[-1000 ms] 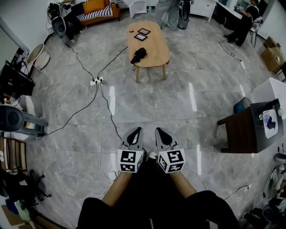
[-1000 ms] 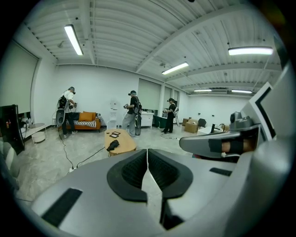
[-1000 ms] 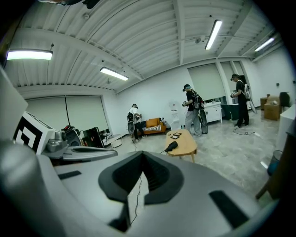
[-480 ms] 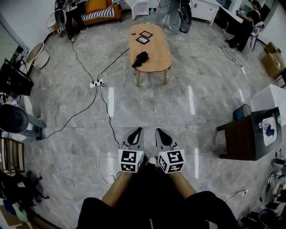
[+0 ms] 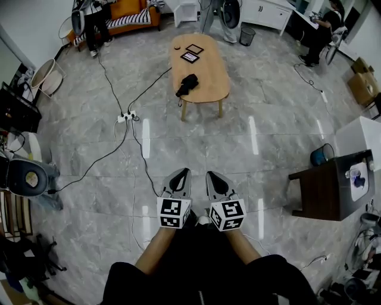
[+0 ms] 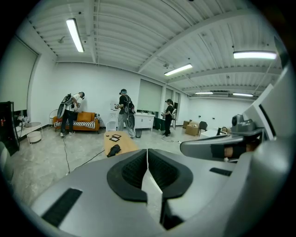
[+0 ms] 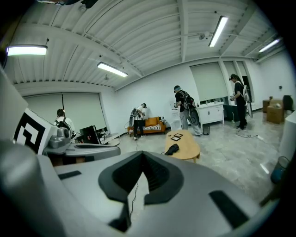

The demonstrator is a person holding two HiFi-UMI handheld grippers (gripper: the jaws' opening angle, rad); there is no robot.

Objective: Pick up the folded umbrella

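Lab-like workroom: sofa [image 5: 132, 16], power strip [image 5: 125, 115]

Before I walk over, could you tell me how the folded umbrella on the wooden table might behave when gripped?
The folded umbrella looks like soft dark fabric, loosely bunched, so it will probably give under the jaws. It seems small, likely light. It lies near the edge of the table, so a push might slide it off.

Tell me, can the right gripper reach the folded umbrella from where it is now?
Probably not yet. The right gripper, jaws shut, is by the person; the folded umbrella lies on the wooden table across a stretch of floor. Nothing seems to block the way.
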